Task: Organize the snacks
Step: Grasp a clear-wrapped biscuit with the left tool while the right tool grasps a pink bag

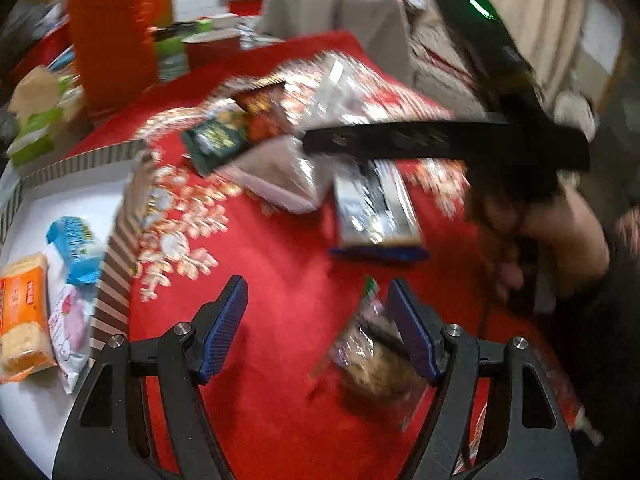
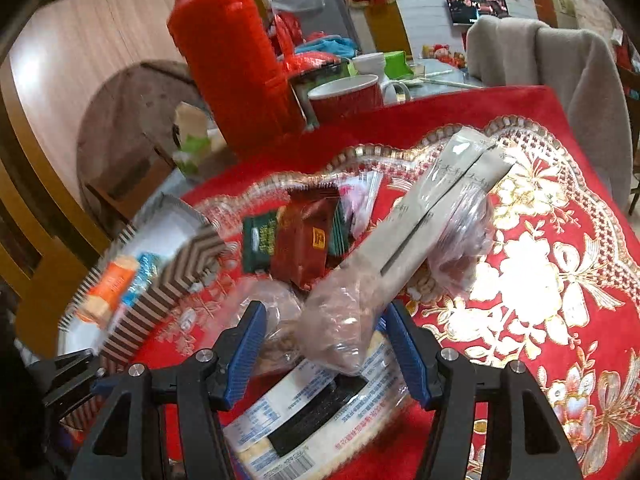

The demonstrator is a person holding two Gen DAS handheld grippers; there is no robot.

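My left gripper (image 1: pixel 318 320) hangs open over the red cloth. A small clear packet of brown snack (image 1: pixel 372 360) lies on the cloth against its right pad (image 1: pixel 412 336), and the left pad is well apart from it. My right gripper (image 2: pixel 326 350) is open too. The near end of a long clear packet with a white label (image 2: pixel 360 280) rests between its fingers, on a flat white-labelled packet (image 2: pixel 312 412). A green packet (image 2: pixel 258 240) and a dark red packet (image 2: pixel 308 240) lie behind in the pile. The striped box (image 1: pixel 116 248) holds blue (image 1: pixel 76 248), orange (image 1: pixel 24 312) and pink-white packets.
A tall red flask (image 2: pixel 228 52) and a red bowl (image 2: pixel 344 96) stand at the table's far side. A grey-covered chair (image 2: pixel 540 64) is behind. A clear scalloped dish rim (image 2: pixel 360 152) curves round the pile. A person's hand (image 1: pixel 560 232) holds the right tool at the right.
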